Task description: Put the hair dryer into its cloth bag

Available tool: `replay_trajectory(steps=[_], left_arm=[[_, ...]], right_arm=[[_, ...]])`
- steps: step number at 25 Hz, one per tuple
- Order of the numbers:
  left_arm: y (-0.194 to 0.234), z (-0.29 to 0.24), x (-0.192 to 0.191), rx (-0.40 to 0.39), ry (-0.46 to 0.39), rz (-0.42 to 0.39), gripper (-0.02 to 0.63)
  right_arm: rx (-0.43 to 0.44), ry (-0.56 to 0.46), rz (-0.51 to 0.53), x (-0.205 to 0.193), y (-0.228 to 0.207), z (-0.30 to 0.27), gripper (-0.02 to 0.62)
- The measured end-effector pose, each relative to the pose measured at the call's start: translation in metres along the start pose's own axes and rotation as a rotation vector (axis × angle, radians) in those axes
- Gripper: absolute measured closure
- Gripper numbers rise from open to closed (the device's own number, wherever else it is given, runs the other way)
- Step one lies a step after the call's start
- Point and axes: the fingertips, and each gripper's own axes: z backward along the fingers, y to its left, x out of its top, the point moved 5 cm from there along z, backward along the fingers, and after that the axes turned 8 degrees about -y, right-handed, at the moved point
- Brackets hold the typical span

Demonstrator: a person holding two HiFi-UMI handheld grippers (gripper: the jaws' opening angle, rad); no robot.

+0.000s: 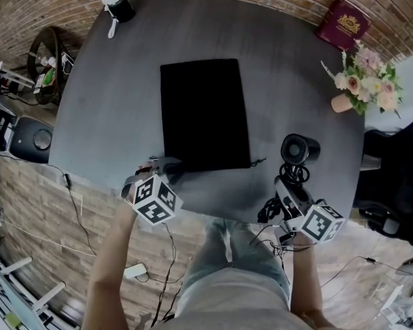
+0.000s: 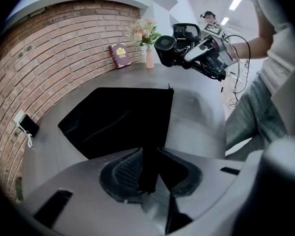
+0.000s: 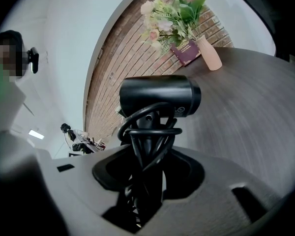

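Note:
The black cloth bag (image 1: pixel 204 112) lies flat in the middle of the round grey table (image 1: pixel 103 108). My left gripper (image 1: pixel 166 168) is at the bag's near left corner. In the left gripper view a fold of the bag (image 2: pixel 118 119) runs up between the pads of this gripper (image 2: pixel 146 173), which are shut on it. My right gripper (image 1: pixel 289 184) holds the black hair dryer (image 1: pixel 299 150) over the table's near right edge. In the right gripper view the dryer (image 3: pixel 160 97) stands upright, its cord wound round the handle, gripped between the jaws of that gripper (image 3: pixel 147 181).
A maroon book (image 1: pixel 342 23) and a vase of flowers (image 1: pixel 363 81) stand at the table's far right. A dark cup with a white item (image 1: pixel 117 7) sits at the far left. Cables hang by the near edge, and a round speaker (image 1: pixel 33 139) lies on the floor left.

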Motion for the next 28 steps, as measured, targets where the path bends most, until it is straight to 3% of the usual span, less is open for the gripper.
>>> replay_trajectory(steps=[5, 13, 28], left_arm=[[0.002, 0.000, 0.002, 0.023, -0.001, 0.019, 0.571], [0.005, 0.005, 0.006, 0.044, -0.029, 0.098, 0.583], [0.016, 0.026, 0.021, 0.170, -0.214, 0.380, 0.584]], right_arm=[[0.007, -0.002, -0.001, 0.002, -0.002, 0.002, 0.439], [0.013, 0.016, 0.042, 0.004, -0.002, 0.004, 0.439], [0.125, 0.206, 0.340, 0.008, 0.011, 0.004, 0.439]])
